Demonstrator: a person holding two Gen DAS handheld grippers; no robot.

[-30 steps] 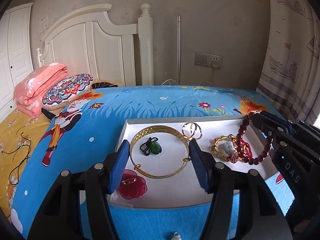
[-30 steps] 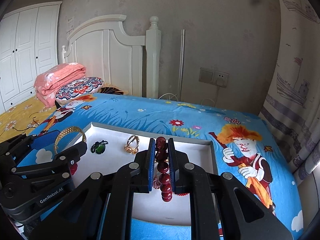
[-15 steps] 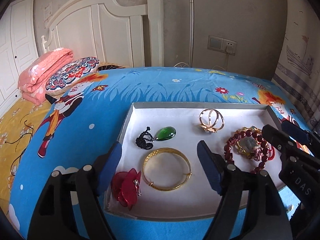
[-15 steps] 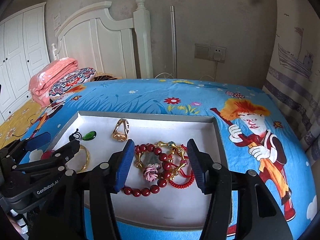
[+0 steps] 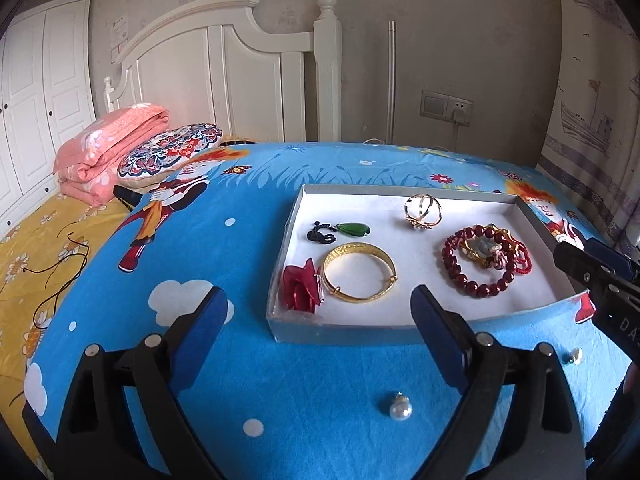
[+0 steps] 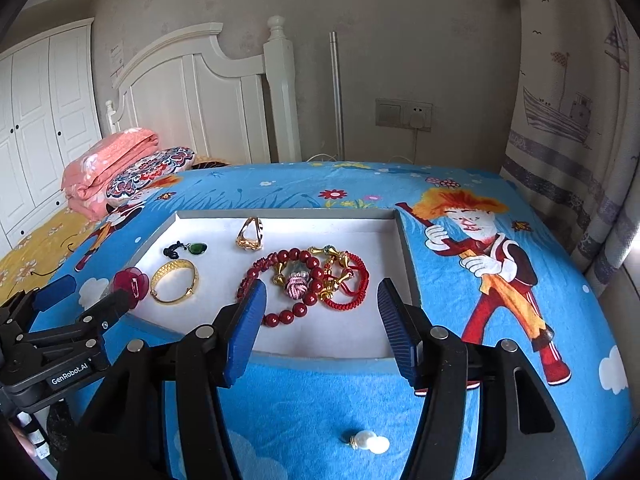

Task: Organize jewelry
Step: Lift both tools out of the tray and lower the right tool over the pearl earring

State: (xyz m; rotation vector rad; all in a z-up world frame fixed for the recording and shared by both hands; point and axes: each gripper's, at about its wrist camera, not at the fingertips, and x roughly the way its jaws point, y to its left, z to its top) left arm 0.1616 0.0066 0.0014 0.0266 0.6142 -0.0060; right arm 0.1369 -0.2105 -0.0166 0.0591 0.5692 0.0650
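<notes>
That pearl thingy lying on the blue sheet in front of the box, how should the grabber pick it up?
Probably from straight above, with the jaws closing across the round white ball of the pearl earring. It lies loose on the sheet, outside the tray, and its small metal cap looks too tiny to pinch. The ball could roll, so close slowly.

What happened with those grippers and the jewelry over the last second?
The right gripper let go of the red bead bracelet, which now lies in the tray. The left gripper released the gold bangle; both backed away, jaws opening, empty. The green pendant and ring stayed.
</notes>
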